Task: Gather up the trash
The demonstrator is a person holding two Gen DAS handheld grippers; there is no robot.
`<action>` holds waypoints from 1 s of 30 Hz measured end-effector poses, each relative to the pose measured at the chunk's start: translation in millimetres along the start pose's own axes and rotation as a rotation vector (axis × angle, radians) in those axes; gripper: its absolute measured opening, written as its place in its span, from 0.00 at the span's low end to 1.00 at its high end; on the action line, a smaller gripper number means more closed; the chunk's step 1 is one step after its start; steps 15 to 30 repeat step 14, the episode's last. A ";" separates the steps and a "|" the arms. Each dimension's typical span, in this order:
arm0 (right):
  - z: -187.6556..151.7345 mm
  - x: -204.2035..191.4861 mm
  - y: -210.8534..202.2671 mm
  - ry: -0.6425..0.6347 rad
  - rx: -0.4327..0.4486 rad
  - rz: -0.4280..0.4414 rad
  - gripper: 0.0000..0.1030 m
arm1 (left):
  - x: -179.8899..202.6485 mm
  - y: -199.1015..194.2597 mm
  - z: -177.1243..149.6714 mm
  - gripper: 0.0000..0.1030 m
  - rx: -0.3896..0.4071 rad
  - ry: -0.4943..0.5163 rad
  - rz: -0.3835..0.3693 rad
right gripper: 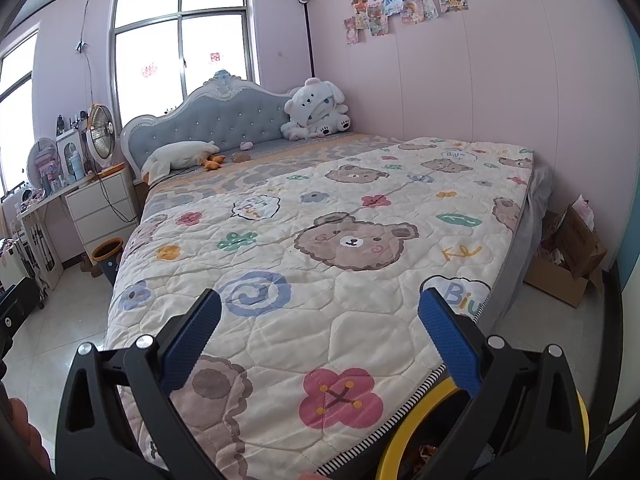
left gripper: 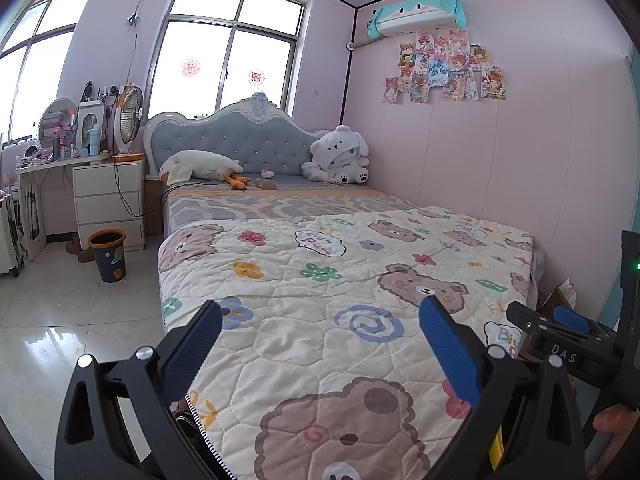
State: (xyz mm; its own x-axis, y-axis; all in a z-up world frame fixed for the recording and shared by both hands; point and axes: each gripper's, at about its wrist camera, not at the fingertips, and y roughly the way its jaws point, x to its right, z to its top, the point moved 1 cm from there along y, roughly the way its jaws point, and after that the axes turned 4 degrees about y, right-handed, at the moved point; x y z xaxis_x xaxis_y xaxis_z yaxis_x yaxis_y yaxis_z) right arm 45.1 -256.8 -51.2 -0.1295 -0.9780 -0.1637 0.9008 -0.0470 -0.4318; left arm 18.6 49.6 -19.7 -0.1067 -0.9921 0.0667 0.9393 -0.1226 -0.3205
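Note:
A dark blue trash bin with an orange rim (left gripper: 107, 254) stands on the floor left of the bed, by the white drawers; in the right wrist view it (right gripper: 107, 255) is partly hidden by the quilt. A second bin with a yellow rim (right gripper: 404, 436) stands at the bed's foot, with wrappers inside. Two small objects, one pink (left gripper: 267, 173) and one brown (left gripper: 266, 185), lie near the headboard. My left gripper (left gripper: 320, 316) is open and empty over the foot of the bed. My right gripper (right gripper: 319, 308) is open and empty over the quilt; it also shows in the left wrist view (left gripper: 560, 328).
The bed (left gripper: 340, 264) carries a bear-print quilt, a goose plush (left gripper: 200, 166) and a white dog plush (left gripper: 338, 156). White drawers (left gripper: 110, 200) and a cluttered desk with a fan (left gripper: 128, 116) stand at the left. An open cardboard box (right gripper: 568, 256) with papers sits between bed and right wall.

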 end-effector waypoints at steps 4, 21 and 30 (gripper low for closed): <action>0.4 0.5 0.6 0.001 -0.001 -0.001 0.92 | 0.1 0.6 -0.6 0.92 -0.001 0.002 0.001; 1.1 1.0 0.8 0.001 -0.002 0.000 0.92 | 1.8 3.0 -2.2 0.92 -0.012 0.002 0.004; 1.1 1.0 0.8 0.001 -0.002 0.000 0.92 | 1.8 3.0 -2.2 0.92 -0.012 0.002 0.004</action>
